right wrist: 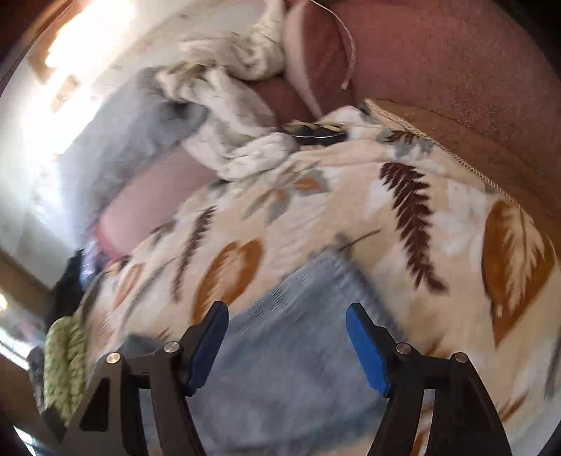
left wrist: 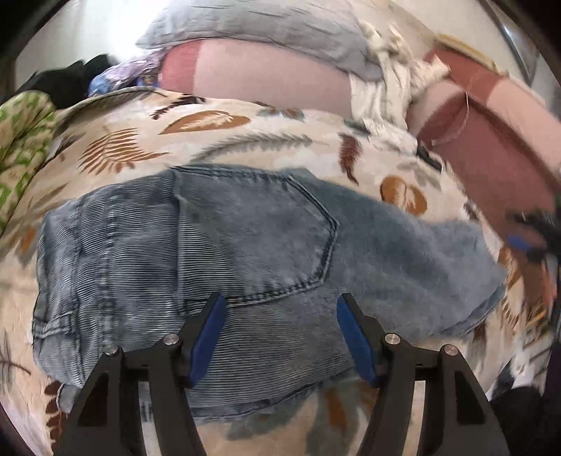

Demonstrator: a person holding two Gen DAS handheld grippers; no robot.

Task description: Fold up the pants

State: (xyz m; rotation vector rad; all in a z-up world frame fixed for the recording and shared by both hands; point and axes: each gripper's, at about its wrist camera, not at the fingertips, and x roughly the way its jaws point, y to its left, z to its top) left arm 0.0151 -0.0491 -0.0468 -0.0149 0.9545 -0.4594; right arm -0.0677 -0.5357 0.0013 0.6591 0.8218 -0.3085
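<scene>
On the leaf-print blanket [left wrist: 245, 140], jeans [left wrist: 228, 238] lying already doubled over, pocket up. Left tool [left wrist: 280, 308] and right tool [right wrist: 285, 319] both spread apart, empty, above denim. Next: probably gripping an edge for another fold.

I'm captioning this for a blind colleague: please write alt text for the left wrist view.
Folded blue jeans, back pocket up, lie on a leaf-print blanket, with the left gripper open just above them, holding nothing. Behind are a grey pillow and pink cushions.
</scene>
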